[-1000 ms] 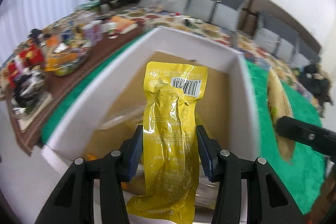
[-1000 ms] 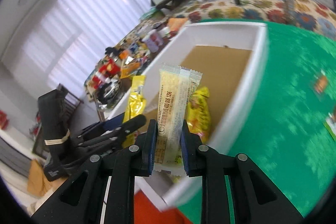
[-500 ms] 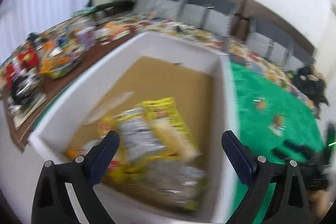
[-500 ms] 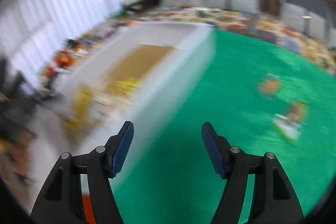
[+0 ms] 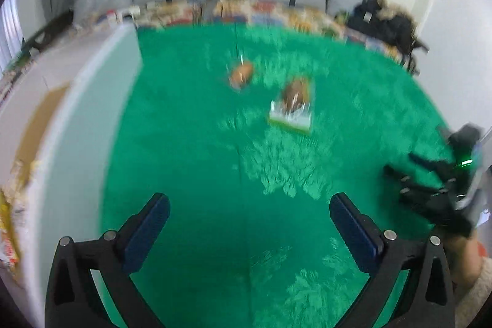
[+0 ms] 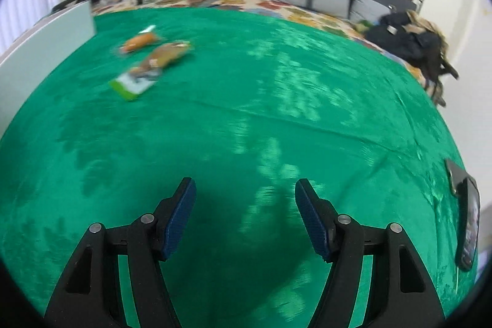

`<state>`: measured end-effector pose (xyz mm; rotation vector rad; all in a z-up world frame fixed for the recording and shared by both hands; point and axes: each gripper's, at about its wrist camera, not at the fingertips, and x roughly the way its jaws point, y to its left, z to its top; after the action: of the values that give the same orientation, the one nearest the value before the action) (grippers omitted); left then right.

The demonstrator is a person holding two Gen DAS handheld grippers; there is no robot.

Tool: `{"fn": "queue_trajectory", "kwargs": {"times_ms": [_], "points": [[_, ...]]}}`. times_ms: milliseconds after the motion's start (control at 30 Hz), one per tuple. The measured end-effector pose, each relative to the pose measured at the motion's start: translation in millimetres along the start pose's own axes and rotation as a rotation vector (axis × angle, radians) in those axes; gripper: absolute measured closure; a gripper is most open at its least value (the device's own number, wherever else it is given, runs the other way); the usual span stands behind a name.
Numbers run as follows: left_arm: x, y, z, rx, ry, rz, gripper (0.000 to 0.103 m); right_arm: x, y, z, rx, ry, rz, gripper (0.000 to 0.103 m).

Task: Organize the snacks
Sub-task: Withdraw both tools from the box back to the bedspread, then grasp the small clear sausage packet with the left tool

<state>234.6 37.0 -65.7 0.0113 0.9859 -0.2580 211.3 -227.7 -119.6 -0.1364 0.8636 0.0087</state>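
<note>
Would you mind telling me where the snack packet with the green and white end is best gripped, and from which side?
Probably from above, across its narrow middle. The snack packet lies flat on the green cloth, so only a downward pinch across its long sides seems workable. The orange packet lies close beside it, so stay nearer the green and white end. Either open gripper would do.

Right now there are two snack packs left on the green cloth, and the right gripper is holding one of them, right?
Not quite. The right gripper holds nothing: the right wrist view shows its jaws apart with only green cloth between them. The two snack packs, the orange one and the brown one, do lie on the cloth, far from it.
</note>
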Motion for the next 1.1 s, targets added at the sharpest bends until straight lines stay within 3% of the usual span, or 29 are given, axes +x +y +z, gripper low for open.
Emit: {"fn": "queue_trajectory", "kwargs": {"times_ms": [133,300,533,833,1033,1100], "points": [[49,-7,-1,0.01,0.069,0.034,0.0,4,-8,-3,0.021,0.003,0.012,0.032],[77,0,-9,-0.003,0.099,0.068,0.0,9,-17,-6,0.086,0.027,0.052,0.022],[82,0,-15,0.02,0.057,0.112,0.0,9,-22,-9,0.106,0.033,0.053,0.018],[80,1,-17,0.068,0.016,0.085,0.0,9,-22,-9,0.106,0.033,0.053,0.018],[81,8,-8,0.097,0.107,0.055,0.0,9,-23,-10,0.106,0.033,0.054,0.018],[77,18,3,0.088,0.103,0.023,0.0,9,-22,-9,0.106,0.033,0.053,0.018]]}}
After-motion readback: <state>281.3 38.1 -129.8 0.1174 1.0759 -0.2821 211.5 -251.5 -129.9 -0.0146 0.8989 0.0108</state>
